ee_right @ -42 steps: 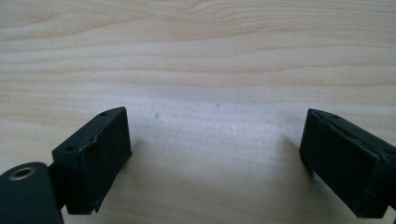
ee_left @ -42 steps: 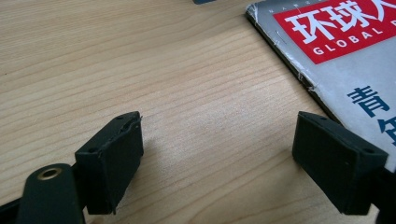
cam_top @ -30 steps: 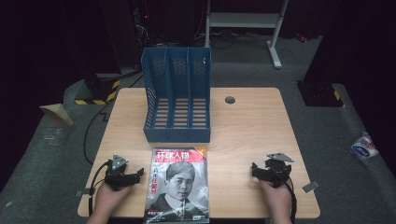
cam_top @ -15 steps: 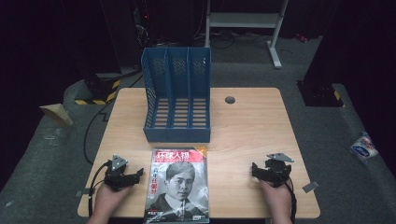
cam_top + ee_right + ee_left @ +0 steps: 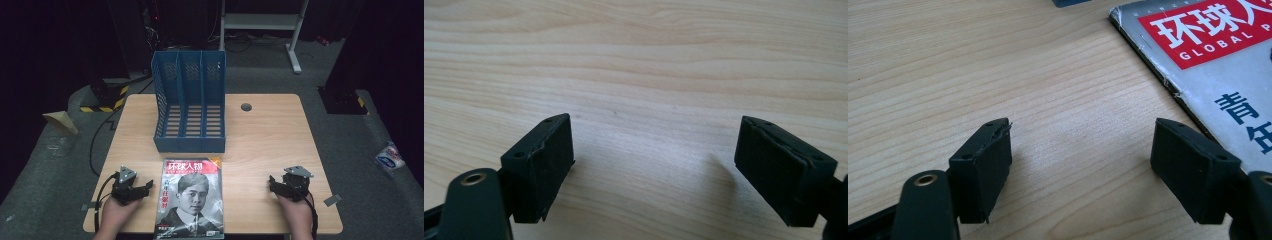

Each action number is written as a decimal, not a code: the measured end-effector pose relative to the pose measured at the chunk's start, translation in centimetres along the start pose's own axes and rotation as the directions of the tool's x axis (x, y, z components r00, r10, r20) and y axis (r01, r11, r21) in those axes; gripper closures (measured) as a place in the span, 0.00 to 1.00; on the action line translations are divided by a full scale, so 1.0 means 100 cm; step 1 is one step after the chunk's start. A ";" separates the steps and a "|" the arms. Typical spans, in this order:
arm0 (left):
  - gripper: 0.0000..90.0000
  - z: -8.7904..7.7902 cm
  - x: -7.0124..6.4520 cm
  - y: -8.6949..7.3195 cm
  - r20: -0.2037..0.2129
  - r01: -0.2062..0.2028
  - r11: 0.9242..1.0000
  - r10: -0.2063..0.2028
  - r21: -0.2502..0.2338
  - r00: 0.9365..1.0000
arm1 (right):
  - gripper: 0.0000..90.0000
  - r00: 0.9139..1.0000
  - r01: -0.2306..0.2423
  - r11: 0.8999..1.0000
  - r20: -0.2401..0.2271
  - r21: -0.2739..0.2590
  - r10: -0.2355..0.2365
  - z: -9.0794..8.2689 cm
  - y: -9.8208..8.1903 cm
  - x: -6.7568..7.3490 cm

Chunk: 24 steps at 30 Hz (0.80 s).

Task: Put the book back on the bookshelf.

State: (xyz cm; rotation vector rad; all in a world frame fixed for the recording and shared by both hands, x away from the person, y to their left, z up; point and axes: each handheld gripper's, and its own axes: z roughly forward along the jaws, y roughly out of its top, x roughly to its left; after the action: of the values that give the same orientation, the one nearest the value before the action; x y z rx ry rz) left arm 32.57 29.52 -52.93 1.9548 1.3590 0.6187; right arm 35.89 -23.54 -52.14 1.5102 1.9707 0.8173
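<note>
A magazine (image 5: 190, 200) with a red title band and a portrait on its cover lies flat at the front middle of the wooden table (image 5: 270, 140). Behind it stands a blue three-slot file rack (image 5: 190, 105), its slots empty. My left gripper (image 5: 148, 186) rests just left of the magazine, jaws pointing at its edge. In the left gripper view the gripper (image 5: 1083, 135) is open over bare wood, with the magazine's corner (image 5: 1228, 65) at the right. My right gripper (image 5: 271, 181) sits at the front right, open over bare wood (image 5: 656, 130). Both pairs of jaws have just been closing a little with nothing between them.
A round cable hole (image 5: 246, 106) sits in the table right of the rack. A white metal frame (image 5: 295, 30) stands behind the table. On the floor lie a yellow-black striped block (image 5: 102, 102) at the left and a white packet (image 5: 390, 156) at the right.
</note>
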 end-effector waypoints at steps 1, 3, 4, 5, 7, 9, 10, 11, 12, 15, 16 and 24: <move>0.28 0.000 0.000 0.000 0.000 0.000 1.000 0.000 0.000 1.000 | 0.18 1.000 -0.004 1.000 -0.013 -0.013 0.004 -0.002 0.001 0.003; 0.28 0.000 0.000 0.000 0.000 0.000 1.000 0.000 0.000 1.000 | 0.19 1.000 -0.008 1.000 -0.018 -0.016 0.008 -0.002 0.001 0.005; 0.28 0.000 0.000 0.000 0.000 0.000 1.000 0.000 0.000 1.000 | 0.20 1.000 -0.004 1.000 -0.026 -0.022 0.004 -0.003 0.002 0.007; 0.28 0.000 0.000 0.000 0.001 0.000 1.000 0.000 0.000 1.000 | 0.22 1.000 -0.004 1.000 -0.029 -0.029 0.003 -0.004 0.002 0.010; 0.28 0.000 0.000 0.000 0.001 0.000 1.000 0.000 0.000 1.000 | 0.25 0.999 0.004 0.999 -0.036 -0.048 -0.006 -0.006 0.003 0.015; 0.28 0.000 0.000 0.000 0.001 0.000 1.000 0.000 0.000 1.000 | 0.26 0.999 0.000 0.999 -0.050 -0.055 -0.003 -0.008 0.004 0.019; 0.28 0.000 0.000 0.000 0.001 0.000 1.000 0.000 0.000 1.000 | 0.26 0.998 0.004 0.998 -0.057 -0.060 -0.007 -0.008 0.005 0.020; 0.28 0.000 0.000 0.000 0.001 0.000 1.000 0.000 0.000 1.000 | 0.27 0.998 0.002 0.998 -0.065 -0.062 -0.006 -0.008 0.005 0.023; 0.28 0.000 0.000 0.000 0.002 0.000 1.000 0.000 0.000 1.000 | 0.28 0.997 0.005 0.998 -0.076 -0.064 -0.010 -0.009 0.006 0.025; 0.28 0.000 0.000 0.000 0.002 -0.001 1.000 0.001 0.000 1.000 | 0.30 0.995 -0.004 0.998 -0.102 -0.064 -0.003 -0.011 0.007 0.032; 0.28 0.000 0.000 0.000 0.004 -0.003 1.000 0.003 0.001 1.000 | 0.31 0.993 -0.020 0.997 -0.121 -0.080 0.010 -0.014 0.009 0.036; 0.29 -0.001 0.000 0.000 0.005 -0.008 1.000 0.008 -0.001 1.000 | 0.32 0.985 -0.009 0.994 -0.173 -0.111 -0.010 -0.019 0.011 0.057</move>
State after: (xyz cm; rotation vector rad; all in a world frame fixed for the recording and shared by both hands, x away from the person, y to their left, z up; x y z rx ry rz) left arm 32.52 29.57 -52.91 1.9608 1.3475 0.6176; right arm 33.86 -18.05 -50.35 1.4159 2.0112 1.0723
